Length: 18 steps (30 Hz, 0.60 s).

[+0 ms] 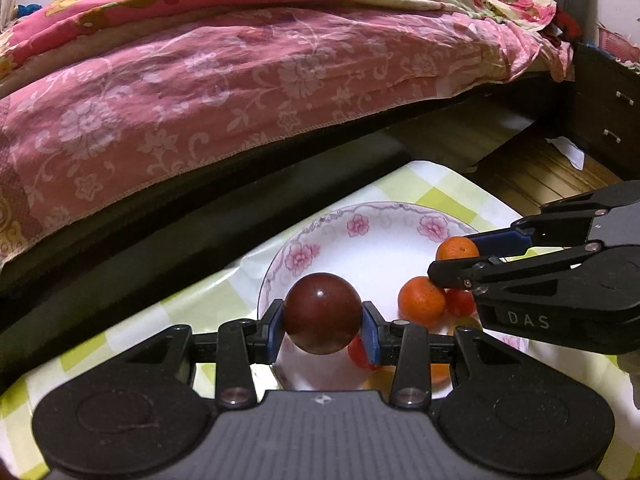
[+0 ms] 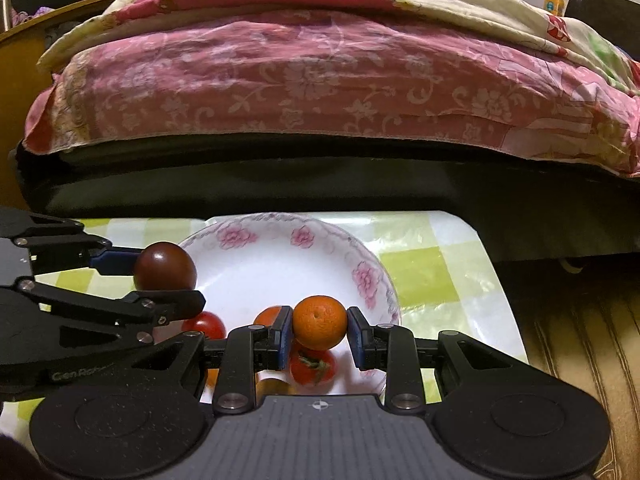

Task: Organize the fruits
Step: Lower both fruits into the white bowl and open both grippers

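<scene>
A white plate with pink flowers (image 1: 352, 236) (image 2: 272, 264) sits on a green-checked tablecloth. My left gripper (image 1: 323, 322) is shut on a dark red plum (image 1: 322, 312) (image 2: 165, 266), held over the plate's near left side. My right gripper (image 2: 320, 330) (image 1: 456, 262) is shut on a small orange (image 2: 319, 322) (image 1: 458, 249) above the plate's right side. On the plate lie another orange (image 1: 422, 301) (image 2: 269, 316) and red tomatoes (image 1: 460, 302) (image 2: 312, 366) (image 2: 206, 325).
The small table (image 1: 448, 188) (image 2: 432, 260) stands close against a bed with pink floral bedding (image 1: 224, 92) (image 2: 320, 80). A wooden floor (image 1: 536, 176) (image 2: 580, 340) lies to the right, with a dark drawer cabinet (image 1: 608, 112) beyond.
</scene>
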Each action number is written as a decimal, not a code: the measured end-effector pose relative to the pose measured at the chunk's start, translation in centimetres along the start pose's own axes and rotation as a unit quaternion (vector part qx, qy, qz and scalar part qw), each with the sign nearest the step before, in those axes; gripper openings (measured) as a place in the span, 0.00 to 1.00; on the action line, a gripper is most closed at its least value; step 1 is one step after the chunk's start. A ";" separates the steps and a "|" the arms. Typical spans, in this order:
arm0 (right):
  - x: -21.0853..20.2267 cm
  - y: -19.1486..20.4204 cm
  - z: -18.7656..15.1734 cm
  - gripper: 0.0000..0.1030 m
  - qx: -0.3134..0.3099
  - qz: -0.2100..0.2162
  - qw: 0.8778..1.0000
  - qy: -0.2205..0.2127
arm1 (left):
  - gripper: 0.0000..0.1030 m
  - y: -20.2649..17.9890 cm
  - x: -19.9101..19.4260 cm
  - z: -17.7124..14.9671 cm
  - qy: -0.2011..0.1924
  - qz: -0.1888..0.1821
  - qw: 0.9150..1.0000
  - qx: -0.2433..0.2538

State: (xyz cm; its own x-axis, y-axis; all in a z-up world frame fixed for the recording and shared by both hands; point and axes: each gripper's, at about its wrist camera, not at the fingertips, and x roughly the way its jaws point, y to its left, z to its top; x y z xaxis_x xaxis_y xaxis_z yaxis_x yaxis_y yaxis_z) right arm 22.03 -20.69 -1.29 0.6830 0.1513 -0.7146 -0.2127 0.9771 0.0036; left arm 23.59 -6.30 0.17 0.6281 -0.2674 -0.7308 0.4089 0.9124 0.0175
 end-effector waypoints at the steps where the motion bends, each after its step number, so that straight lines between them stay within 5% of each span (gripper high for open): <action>1: 0.2 -0.1 0.1 0.25 0.003 0.000 1.000 0.001 | 0.45 0.0 0.2 0.2 0.001 -0.001 1.000 0.000; 18: 2.4 -0.8 2.3 0.26 0.019 0.023 1.000 0.010 | 0.47 0.0 2.0 1.5 0.015 -0.008 1.000 -0.002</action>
State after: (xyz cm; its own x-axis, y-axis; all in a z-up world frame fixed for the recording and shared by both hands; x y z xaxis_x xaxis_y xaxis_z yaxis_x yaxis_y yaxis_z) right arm 25.48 -20.81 -1.44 0.6590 0.1930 -0.7270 -0.2160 0.9744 0.0629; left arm 25.88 -7.27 -0.24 0.6011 -0.2721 -0.7514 0.4152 0.9097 0.0027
